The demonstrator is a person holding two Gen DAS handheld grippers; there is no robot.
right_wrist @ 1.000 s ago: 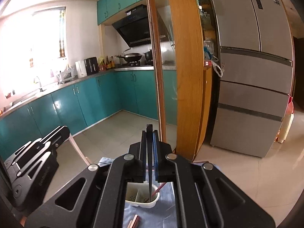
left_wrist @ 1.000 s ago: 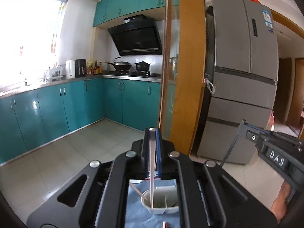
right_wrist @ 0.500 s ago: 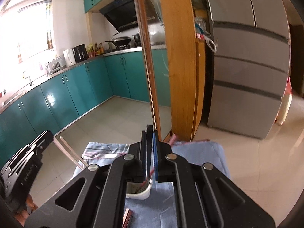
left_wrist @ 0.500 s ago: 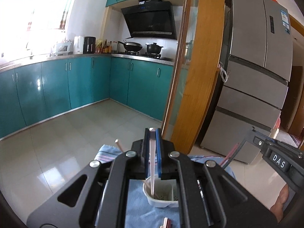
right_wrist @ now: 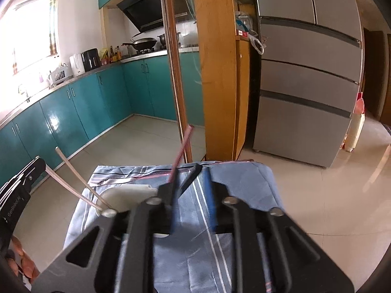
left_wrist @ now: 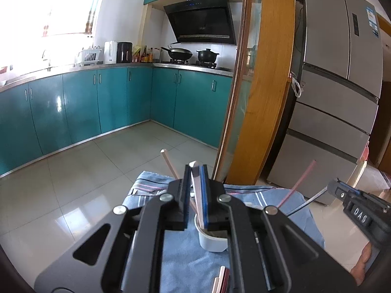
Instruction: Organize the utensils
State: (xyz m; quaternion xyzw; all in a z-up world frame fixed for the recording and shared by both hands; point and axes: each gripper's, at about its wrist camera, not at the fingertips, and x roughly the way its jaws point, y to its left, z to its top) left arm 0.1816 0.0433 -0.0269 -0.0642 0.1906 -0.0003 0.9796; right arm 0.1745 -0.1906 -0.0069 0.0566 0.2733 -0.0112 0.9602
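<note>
Left tongs [left_wrist: 196, 171] are pinched tight on a pale chopstick [left_wrist: 195, 183], whose lower end dips into the white cup [left_wrist: 210, 244] sitting on the blue cloth [left_wrist: 183, 256] over the tabletop. A second chopstick [left_wrist: 168, 161] leans out of the cup to the left. Right tongs [right_wrist: 193, 190] are spread apart over the cloth, with a pink chopstick [right_wrist: 183, 146] slanting up right beside the left finger; it's motion-blurred, so I can't tell if anything is touching it. The cloth's far edge drops straight off to open tile floor [left_wrist: 73, 183], and there's a wooden door frame [left_wrist: 266, 97] and a fridge [left_wrist: 337, 97] just past it on the right, so there's more free room to the left. The left camera's own tongs block most of the cup, and some pinkish sticks [left_wrist: 222, 280] are cut off at the bottom edge. The right view shows both pale sticks going into the cup from the side, but only a sliver of its rim, plus a bit of a hand at lower left.
</note>
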